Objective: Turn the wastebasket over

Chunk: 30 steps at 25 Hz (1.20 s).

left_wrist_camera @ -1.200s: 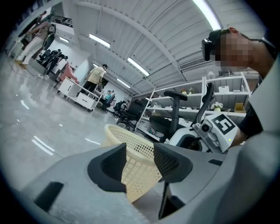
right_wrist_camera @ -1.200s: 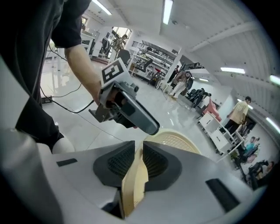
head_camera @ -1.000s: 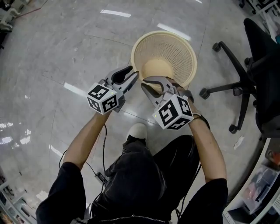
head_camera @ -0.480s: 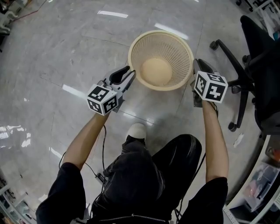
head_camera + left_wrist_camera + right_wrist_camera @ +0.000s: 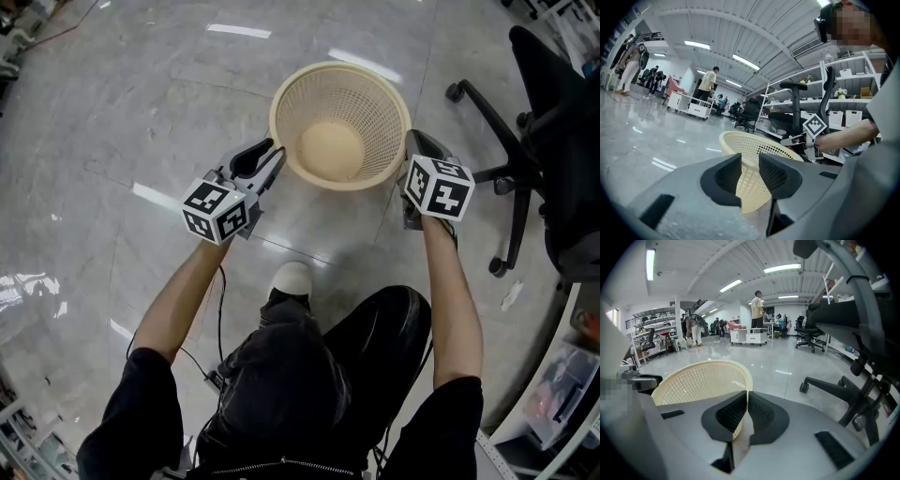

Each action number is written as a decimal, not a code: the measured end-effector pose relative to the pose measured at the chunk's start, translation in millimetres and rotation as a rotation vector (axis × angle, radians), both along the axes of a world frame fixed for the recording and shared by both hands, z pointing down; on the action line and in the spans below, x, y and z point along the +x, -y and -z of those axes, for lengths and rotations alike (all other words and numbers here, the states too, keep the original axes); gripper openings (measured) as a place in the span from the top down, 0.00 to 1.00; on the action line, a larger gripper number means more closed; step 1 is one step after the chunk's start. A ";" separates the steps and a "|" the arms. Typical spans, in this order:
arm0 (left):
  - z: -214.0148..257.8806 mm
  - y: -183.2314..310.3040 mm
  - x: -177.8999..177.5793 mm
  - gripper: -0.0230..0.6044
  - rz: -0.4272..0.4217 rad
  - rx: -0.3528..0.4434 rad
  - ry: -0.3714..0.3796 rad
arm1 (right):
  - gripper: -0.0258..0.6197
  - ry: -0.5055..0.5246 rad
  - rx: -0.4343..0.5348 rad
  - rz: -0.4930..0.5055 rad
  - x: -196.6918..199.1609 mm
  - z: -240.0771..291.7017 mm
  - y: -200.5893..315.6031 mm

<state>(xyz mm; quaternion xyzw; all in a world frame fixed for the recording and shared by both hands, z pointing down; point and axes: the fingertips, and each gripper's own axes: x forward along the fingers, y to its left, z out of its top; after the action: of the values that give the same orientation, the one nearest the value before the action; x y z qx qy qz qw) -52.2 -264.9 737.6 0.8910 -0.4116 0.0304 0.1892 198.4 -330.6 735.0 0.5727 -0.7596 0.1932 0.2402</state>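
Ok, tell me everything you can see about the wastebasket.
The wastebasket is a round, cream, plastic-looking mesh basket with a rolled rim and solid bottom, tapering downward. It's upright, mouth up, empty. The left gripper, whose jaws have just been closing, clamps its wall on one side; the right gripper pinches the rim opposite.

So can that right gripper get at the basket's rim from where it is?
Probably yes: the right gripper sits at the rim of the wastebasket, its jaws having just closed, seemingly on the mesh wall. Nothing lies between them; the office chair stands off to the side.
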 end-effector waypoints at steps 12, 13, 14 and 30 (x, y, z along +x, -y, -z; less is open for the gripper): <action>62.8 7.2 5.6 0.93 -0.033 0.159 0.079 | 0.93 0.092 0.295 0.051 -44.8 102.6 -34.4; 66.0 7.7 9.5 0.94 -0.041 0.155 0.069 | 0.93 0.108 0.316 0.049 -49.6 109.9 -40.2; 68.8 8.2 12.5 0.95 -0.042 0.154 0.059 | 0.93 0.125 0.334 0.046 -53.8 115.6 -46.5; 103.8 1.8 63.1 0.96 -0.145 0.237 0.119 | 0.94 0.109 0.401 0.069 -60.1 136.8 -79.3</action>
<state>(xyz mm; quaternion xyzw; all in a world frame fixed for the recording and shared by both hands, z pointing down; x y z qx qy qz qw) 10.8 -266.7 633.8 0.9310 -0.3575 0.0478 0.0556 138.2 -251.4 598.3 0.5713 -0.8139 0.0602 0.0865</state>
